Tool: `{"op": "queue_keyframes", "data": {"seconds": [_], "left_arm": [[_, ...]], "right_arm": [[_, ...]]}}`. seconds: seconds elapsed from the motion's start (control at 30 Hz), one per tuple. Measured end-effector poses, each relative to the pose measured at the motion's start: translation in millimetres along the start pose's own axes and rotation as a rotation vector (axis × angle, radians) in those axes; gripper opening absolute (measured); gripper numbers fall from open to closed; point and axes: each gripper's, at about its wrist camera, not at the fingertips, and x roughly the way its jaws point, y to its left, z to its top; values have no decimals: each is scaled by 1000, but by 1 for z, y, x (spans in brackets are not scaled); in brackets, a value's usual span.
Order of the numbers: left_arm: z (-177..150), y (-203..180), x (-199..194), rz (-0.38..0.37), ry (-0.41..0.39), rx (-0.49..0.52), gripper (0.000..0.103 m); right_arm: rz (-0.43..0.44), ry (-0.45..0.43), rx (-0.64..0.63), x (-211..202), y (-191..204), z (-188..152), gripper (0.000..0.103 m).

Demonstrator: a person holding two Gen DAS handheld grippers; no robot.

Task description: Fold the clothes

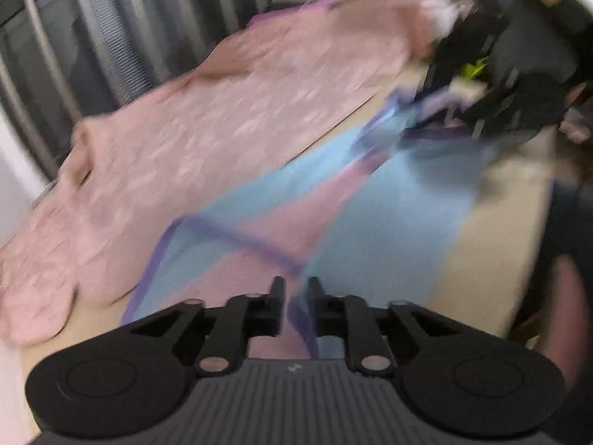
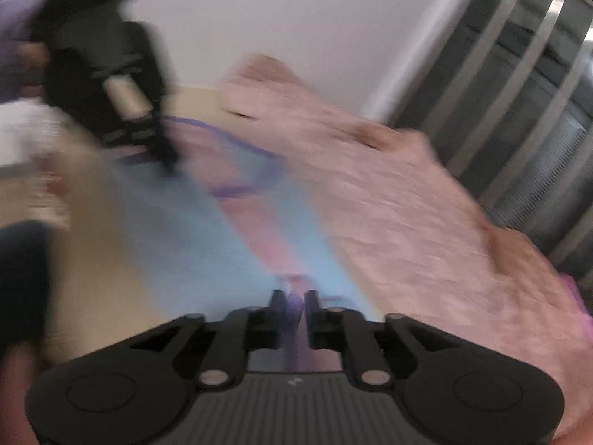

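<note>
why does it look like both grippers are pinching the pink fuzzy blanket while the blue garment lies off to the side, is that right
Not quite. Both the left gripper and right gripper are shut on the blue garment, at its purple trim, as each wrist view shows. The pink fuzzy blanket lies off to the side.

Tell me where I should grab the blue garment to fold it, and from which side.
Grip the blue garment by its purple-trimmed edge, coming in low along the table, from the side away from the pink blanket. The trim looks like a firm hem, and both the left gripper and right gripper already pinch cloth that way.
</note>
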Motion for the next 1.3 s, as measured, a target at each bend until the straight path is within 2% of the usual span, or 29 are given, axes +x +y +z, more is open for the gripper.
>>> {"op": "queue_keyframes", "data": {"seconds": [0.03,0.1,0.17,0.23,0.3,0.4,0.47,0.5,0.57,0.63,0.67,0.7,0.73,0.8,0.97,1.03,1.07,1.13,1.17,1.2,1.23,1.27,1.3], "left_arm": [[-6,3,-4,15,-13,-26,53],[-27,15,-24,14,-70,-146,72],[-50,28,-45,14,-100,-298,72],[-71,32,-62,33,-126,-395,72],[-83,33,-72,48,-127,-444,72],[-91,28,-71,44,-120,-438,79],[-95,27,-66,30,-120,-446,79],[-97,28,-64,24,-117,-451,78],[-101,26,-62,5,-115,-446,63],[-103,25,-58,-3,-91,-424,20],[-104,25,-56,-2,-80,-419,16],[-105,26,-56,-6,-89,-423,13],[-107,28,-55,-9,-98,-429,4],[-108,33,-56,4,-110,-450,2],[-98,45,-60,60,-155,-456,2],[-90,48,-57,90,-161,-440,2],[-85,47,-52,138,-144,-428,3],[-77,47,-42,199,-98,-412,5],[-74,46,-37,212,-84,-407,8],[-72,44,-35,235,-75,-405,13],[-72,41,-36,248,-65,-404,26],[-72,39,-37,260,-59,-404,34],[-74,35,-42,272,-64,-409,47]], "right_arm": [[-56,1,-7,-2,-4,0,28],[-136,-28,10,-19,-14,-5,55],[-133,-61,114,-55,-30,-26,60],[-97,-82,230,-87,-46,-49,60],[-22,-80,320,-106,-51,-71,60],[-7,-36,320,-104,-43,-88,58],[3,-7,320,-103,-37,-100,56],[7,8,320,-102,-34,-106,56],[17,35,323,-101,-29,-117,55],[27,35,347,-98,-30,-121,44],[35,37,355,-94,-29,-121,33],[45,38,362,-91,-28,-121,27],[66,40,365,-89,-30,-122,25],[97,63,339,-87,-26,-121,9],[100,81,267,-80,-33,-114,4],[49,69,230,-76,-46,-107,4],[10,65,221,-72,-55,-104,4],[-114,59,198,-56,-70,-103,18],[-177,63,189,-47,-75,-103,39],[-242,91,184,-37,-79,-104,52],[-301,118,180,-29,-82,-106,52],[-327,137,178,-27,-82,-106,52],[-344,149,182,-28,-82,-107,52]]}}
